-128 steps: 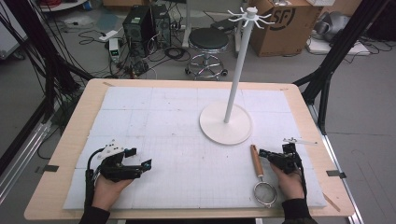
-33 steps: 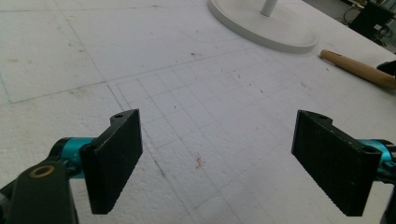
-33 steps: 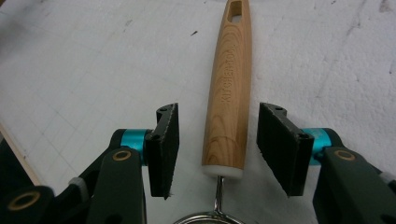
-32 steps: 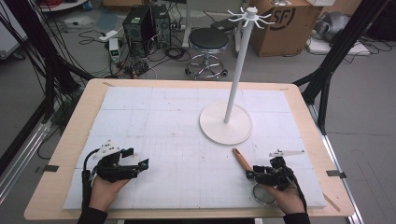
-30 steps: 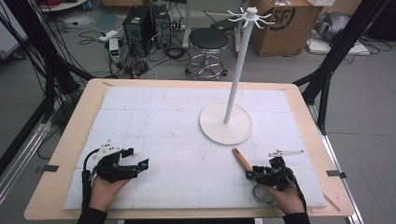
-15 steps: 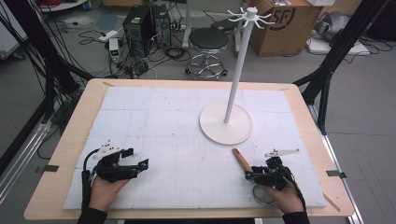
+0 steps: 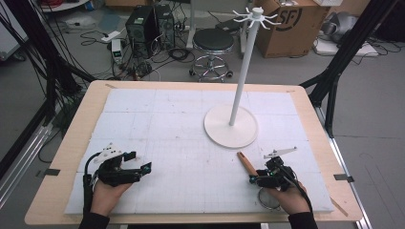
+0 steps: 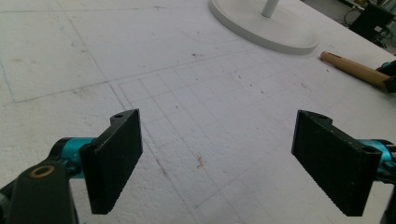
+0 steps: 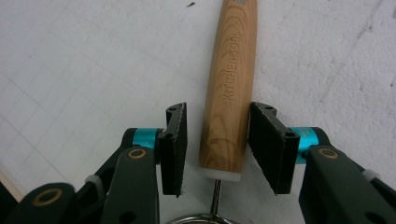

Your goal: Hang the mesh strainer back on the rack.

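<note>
A small strainer lies on the white foam mat near the front right: its wooden handle [image 7: 245, 161] [image 9: 231, 93] points away to the upper left, and its wire ring [image 7: 269, 198] is by the person's right hand. My right gripper [image 7: 255, 180] [image 9: 216, 144] straddles the handle's ring end. Its jaws have just been closing, with the handle between them, and a gap still shows at the left pad [image 9: 176, 144]. My left gripper [image 7: 143, 167] [image 8: 219, 163] rests open at the front left over bare mat.
A white hanging stand, with a round base [image 7: 222, 136] [image 8: 261, 32] and a tall pole [image 7: 242, 67], rises behind the strainer at centre right. The foam mat [image 7: 167, 124] covers most of the wooden table. Floor clutter lies beyond the far edge.
Since the oldest frame, my right gripper has moved left onto the strainer's handle, which now lies slanted to the upper left. Over the last second its jaws narrowed slightly. The left hand stayed still.
</note>
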Tool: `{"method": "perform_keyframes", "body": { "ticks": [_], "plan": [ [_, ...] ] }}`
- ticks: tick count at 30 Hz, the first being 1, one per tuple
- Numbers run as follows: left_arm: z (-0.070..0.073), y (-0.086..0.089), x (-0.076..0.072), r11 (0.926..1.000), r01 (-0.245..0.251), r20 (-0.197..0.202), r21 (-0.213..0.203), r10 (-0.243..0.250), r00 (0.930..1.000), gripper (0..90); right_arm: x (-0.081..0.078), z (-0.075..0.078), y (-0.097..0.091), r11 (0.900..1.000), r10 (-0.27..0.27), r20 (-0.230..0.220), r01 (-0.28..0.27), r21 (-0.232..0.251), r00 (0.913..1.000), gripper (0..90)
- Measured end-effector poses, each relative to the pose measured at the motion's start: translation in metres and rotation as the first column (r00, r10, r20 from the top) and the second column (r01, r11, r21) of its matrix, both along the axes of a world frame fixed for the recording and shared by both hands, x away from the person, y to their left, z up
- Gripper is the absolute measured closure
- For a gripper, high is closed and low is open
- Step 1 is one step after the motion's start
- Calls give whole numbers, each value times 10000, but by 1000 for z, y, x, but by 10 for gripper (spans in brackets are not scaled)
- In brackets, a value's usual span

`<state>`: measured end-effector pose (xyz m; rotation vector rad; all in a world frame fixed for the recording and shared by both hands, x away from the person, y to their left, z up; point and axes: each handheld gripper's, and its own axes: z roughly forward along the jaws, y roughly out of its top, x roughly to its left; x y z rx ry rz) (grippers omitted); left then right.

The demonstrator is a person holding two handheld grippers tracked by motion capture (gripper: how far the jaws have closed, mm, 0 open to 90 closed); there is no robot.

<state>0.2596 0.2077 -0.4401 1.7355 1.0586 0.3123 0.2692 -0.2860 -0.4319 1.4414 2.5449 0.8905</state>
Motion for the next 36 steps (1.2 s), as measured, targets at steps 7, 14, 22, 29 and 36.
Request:
{"method": "perform_keyframes", "body": {
  "ticks": [7,14,22,29,36],
  "plan": [
    [0,0,0,10000,-22,6,-33,22,10000,169,1,3,12,9946,184,-1,-183,-1018,9998,571],
    [0,-1,0,10000,52,-5,0,-52,10000,169,0,4,18,9863,240,81,-223,-1636,9997,588],
    [0,0,-1,10000,17,15,-4,-17,10000,169,2,5,23,9796,386,-31,-384,-1972,9993,589],
    [0,-1,-1,10000,-3,-1,-20,3,10000,169,4,6,29,9694,270,-185,-307,-2437,9995,591],
    [0,-1,-1,10000,29,-3,5,-29,10000,169,8,8,34,9571,344,-451,-459,-2859,9984,622]
  ]
}}
